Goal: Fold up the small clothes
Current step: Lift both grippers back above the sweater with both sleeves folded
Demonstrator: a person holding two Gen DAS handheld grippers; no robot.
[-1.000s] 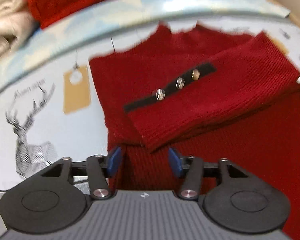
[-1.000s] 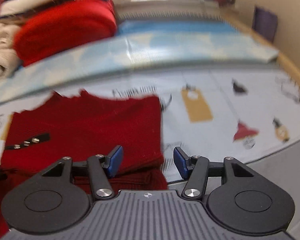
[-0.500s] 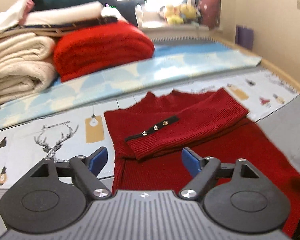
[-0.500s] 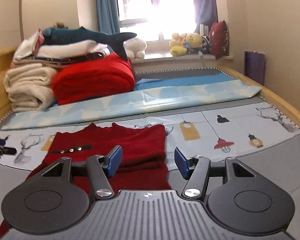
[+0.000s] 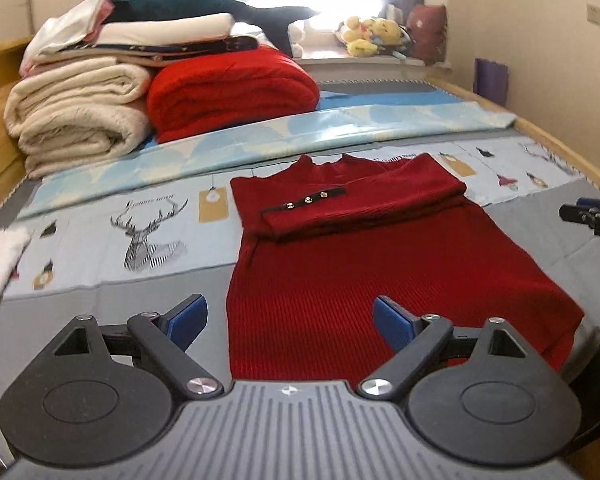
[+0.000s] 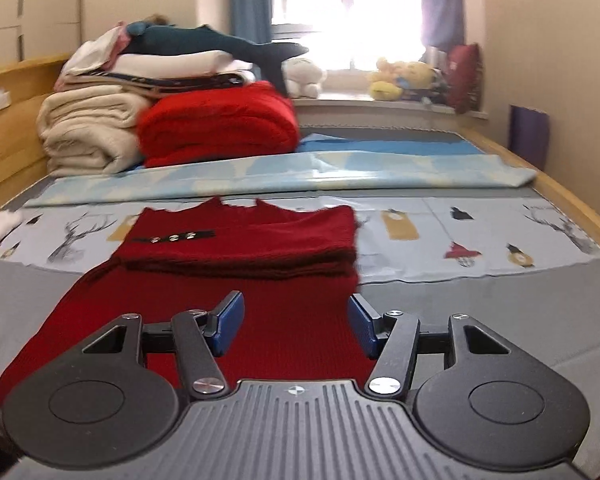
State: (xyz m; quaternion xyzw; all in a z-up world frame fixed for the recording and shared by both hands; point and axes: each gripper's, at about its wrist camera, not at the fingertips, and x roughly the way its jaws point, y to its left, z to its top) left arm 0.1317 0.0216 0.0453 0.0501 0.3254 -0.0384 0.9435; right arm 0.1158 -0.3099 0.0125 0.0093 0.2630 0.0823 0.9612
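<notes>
Red knit dress (image 5: pixel 364 264) is lying flat on the bed (image 5: pixel 112 292), centre of the left wrist frame. Long axis is running bottom to top of frame: collar pointing up toward the window, hem pointing down toward the camera. Hem end is flaring wider than the shoulders, lower right corner reaching toward the right edge of frame.

Both sleeves are folded across the chest, lying crosswise to the long axis. Top sleeve's cuff, with a black strip and three metal buttons (image 5: pixel 308 199), is pointing to frame left.

Left gripper (image 5: pixel 290 320) is hovering over the hem end, jaws wide and opening further, pads not touching fabric, nothing held.

Right gripper (image 6: pixel 296 320) is sitting over the lower body of the dress near its right edge, jaws partway apart and closing slightly, pads clear of the cloth as far as I can see.

Stack of folded blankets (image 5: pixel 80 112) and a red one (image 5: pixel 232 88) are sitting upper left, well apart from the dress. White cloth (image 5: pixel 0 268) at the left edge.
</notes>
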